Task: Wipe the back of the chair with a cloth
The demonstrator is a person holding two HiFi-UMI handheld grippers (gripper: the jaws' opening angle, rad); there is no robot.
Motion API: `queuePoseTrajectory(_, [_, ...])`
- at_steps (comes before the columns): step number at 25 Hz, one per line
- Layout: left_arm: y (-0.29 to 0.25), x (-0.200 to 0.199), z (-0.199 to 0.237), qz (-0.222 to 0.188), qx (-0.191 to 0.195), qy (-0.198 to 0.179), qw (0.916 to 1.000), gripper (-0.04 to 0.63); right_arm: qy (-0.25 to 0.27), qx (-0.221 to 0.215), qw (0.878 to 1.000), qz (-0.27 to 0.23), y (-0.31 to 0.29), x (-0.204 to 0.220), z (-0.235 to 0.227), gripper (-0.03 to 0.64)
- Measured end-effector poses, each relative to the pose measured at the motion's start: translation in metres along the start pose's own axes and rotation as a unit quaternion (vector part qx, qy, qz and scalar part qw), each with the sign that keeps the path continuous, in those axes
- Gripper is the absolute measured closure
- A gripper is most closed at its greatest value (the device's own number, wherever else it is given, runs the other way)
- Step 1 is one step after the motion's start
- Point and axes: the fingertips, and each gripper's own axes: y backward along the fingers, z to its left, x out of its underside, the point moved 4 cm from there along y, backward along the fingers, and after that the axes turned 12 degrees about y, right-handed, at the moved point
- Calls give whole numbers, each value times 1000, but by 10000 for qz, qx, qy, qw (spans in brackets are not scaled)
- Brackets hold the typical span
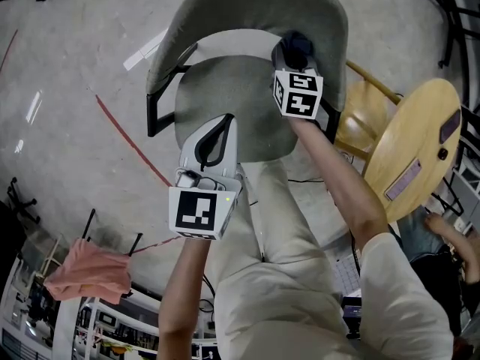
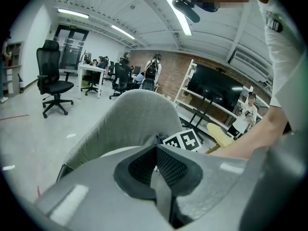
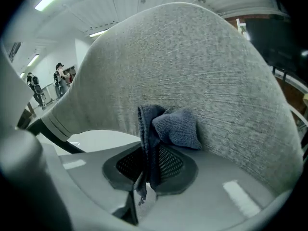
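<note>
Against grey chair back (image 3: 202, 57), R gripper (image 3: 147, 163) clamps bunched dark-blue cloth (image 3: 177, 127); L gripper (image 2: 155, 166) closed, empty.

- Our right gripper (image 1: 294, 51) presses the dark knitted cloth (image 3: 175, 126) against the backrest of the grey fabric chair (image 1: 225, 21).
- Our left gripper (image 1: 214, 137) hangs over its seat (image 1: 240, 96).
- A round wooden table (image 1: 416, 141) stands right of it.

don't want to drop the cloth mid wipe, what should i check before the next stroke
1. Cloth gripped: ok, right gripper is shut on it.
2. Cloth against chair back: ok, it looks pressed to the grey fabric.
3. Left gripper out of the way: ok, shut, empty, over the seat.
4. Chair steadied: cannot tell.
5. Room beside the wooden table: cannot tell.
</note>
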Motion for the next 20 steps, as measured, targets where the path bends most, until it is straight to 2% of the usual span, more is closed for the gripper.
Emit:
queuePoseTrajectory(7, [2, -3, 7, -64, -107, 103, 9999, 594, 415, -389, 9983, -140, -15, -24, 23, 543])
queuePoseTrajectory(20, [-2, -7, 24, -180, -348, 267, 9989, 594, 821, -824, 9930, -212, -32, -41, 56, 543])
